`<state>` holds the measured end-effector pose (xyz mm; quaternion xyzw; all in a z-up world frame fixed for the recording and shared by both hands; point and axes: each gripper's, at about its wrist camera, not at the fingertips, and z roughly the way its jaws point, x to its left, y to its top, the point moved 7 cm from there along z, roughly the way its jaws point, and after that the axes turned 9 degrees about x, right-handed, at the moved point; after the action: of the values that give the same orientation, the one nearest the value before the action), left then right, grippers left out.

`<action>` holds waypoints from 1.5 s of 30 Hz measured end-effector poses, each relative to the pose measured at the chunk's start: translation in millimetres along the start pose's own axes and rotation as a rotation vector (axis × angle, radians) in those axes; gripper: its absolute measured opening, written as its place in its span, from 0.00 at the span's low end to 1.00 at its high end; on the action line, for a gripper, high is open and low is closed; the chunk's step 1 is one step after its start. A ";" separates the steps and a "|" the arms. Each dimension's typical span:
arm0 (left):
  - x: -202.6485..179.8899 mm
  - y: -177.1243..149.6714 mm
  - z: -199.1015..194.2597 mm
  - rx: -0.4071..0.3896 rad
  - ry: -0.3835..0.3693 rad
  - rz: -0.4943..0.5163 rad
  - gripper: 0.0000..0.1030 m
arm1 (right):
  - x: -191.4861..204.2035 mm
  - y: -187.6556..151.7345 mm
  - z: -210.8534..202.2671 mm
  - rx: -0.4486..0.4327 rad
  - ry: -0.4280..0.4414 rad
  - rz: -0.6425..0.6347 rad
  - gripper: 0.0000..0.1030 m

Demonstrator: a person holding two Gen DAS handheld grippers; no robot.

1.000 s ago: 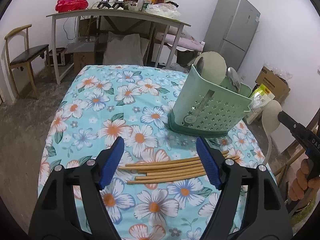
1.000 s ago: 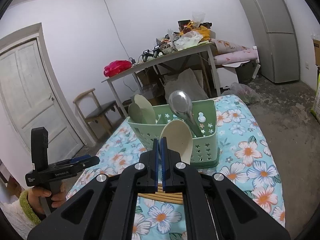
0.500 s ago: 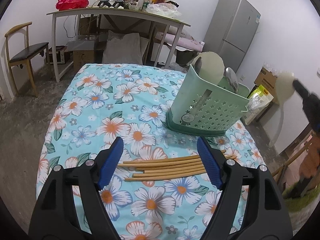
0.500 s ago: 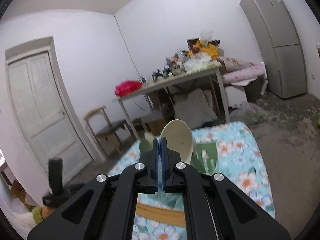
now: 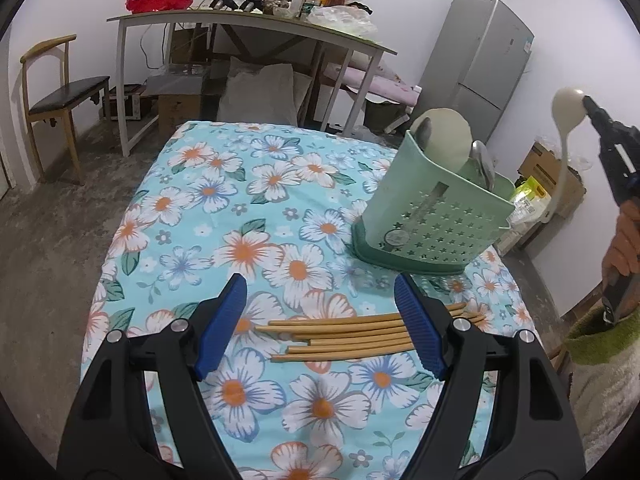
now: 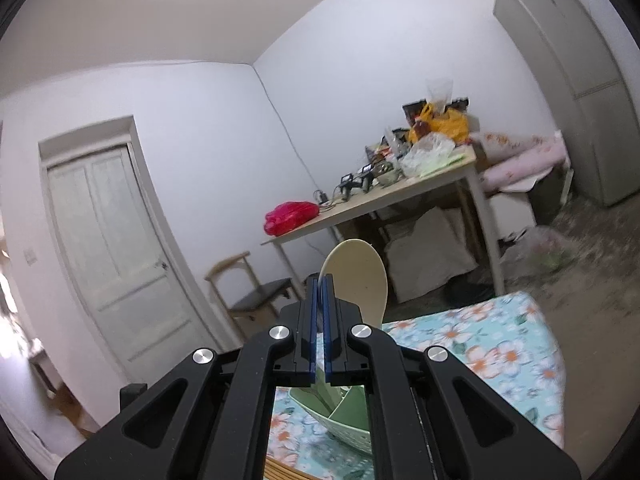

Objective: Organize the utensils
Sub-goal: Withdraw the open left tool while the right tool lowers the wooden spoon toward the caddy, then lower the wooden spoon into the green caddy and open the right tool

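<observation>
Up has gone the right gripper (image 5: 588, 102), lifting the cream spoon (image 5: 566, 136) high beside the green utensil basket (image 5: 432, 216). Open wide, the left gripper (image 5: 320, 320) hangs over the chopsticks (image 5: 344, 336) lying on the flowery cloth (image 5: 208, 200).

From the right wrist, the right gripper (image 6: 319, 280) points level, shut tight on the spoon (image 6: 360, 276), whose round bowl sticks up, above the basket (image 6: 340, 416).

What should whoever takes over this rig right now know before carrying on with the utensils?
Right gripper: shut on the cream spoon, held in the air beside the table.
Left gripper: open, empty, hovering over the chopsticks on the floral cloth.
Green holder: already has a cream ladle and metal spoons in it.
Left: drop the held spoon into the holder, then gather the chopsticks.
</observation>
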<state>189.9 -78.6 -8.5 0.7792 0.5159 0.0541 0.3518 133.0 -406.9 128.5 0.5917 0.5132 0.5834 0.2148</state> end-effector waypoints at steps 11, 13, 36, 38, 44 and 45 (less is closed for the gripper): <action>8.1 1.2 2.4 0.006 0.029 -0.014 0.70 | -46.9 -7.4 24.0 -0.023 0.191 0.199 0.03; 8.0 1.1 2.5 0.007 0.029 -0.013 0.70 | -46.2 -4.3 26.0 -0.034 0.224 0.206 0.03; 16.0 -0.1 5.5 0.017 0.075 -0.030 0.70 | -50.5 -39.5 58.4 0.025 0.283 0.128 0.03; 14.5 -0.5 7.9 0.020 0.075 -0.028 0.70 | -49.0 -40.1 57.8 0.027 0.287 0.122 0.03; 14.1 -0.4 8.8 0.016 0.076 -0.030 0.70 | -51.2 -45.4 57.8 0.045 0.266 0.120 0.03; 14.4 -0.3 8.9 0.015 0.075 -0.032 0.70 | -52.0 -47.2 57.2 0.049 0.262 0.121 0.03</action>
<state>200.3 -70.8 -19.3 0.7709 0.5416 0.0739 0.3271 179.1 -413.7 50.8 0.5456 0.5140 0.6549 0.0960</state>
